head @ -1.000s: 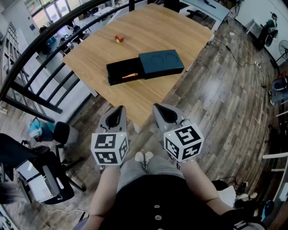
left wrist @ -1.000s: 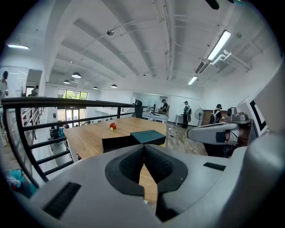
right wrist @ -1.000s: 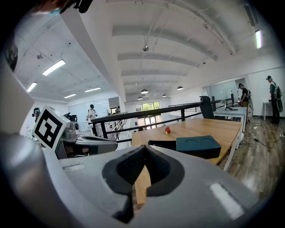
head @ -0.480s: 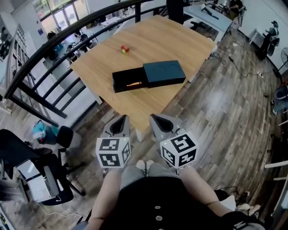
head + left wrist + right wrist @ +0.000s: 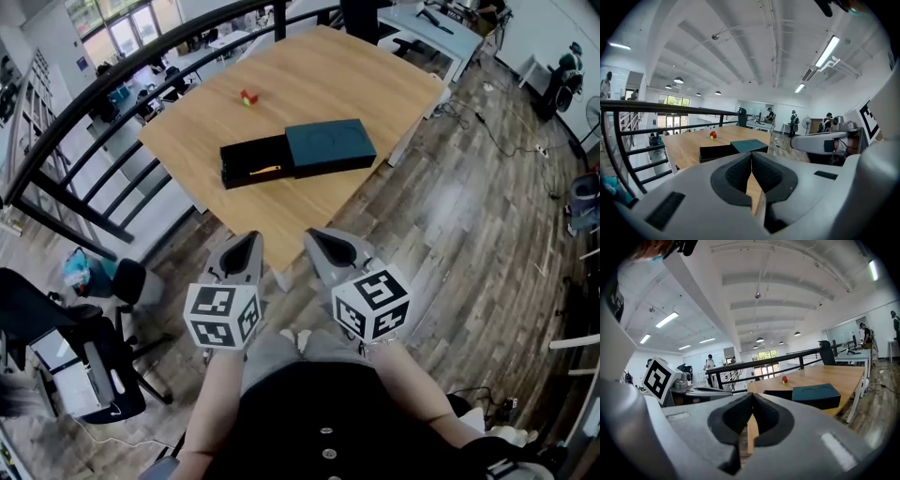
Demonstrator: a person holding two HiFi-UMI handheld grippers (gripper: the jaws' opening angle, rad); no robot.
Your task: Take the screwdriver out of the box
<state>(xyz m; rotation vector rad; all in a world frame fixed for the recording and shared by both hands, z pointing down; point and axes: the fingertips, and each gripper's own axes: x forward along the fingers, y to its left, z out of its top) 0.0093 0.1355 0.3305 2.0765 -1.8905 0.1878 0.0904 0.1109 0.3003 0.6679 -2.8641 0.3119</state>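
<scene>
Head view: the screwdriver, slim and orange, lies in the open black box on the wooden table, well ahead of me. I judge it light, stiff and prone to roll, best pinched mid-handle. My left gripper and right gripper hang short of the table, jaws closed on nothing.

Off-task items, placed against the wooden table
Small red block sits on the table's bare top, near its far-left edge. Black railing runs along the table's left side. Black office chair and blue bag are left of its near corner. Grey desk stands beyond its far-right corner. Plank floor with a loose cable lies to its right.
</scene>
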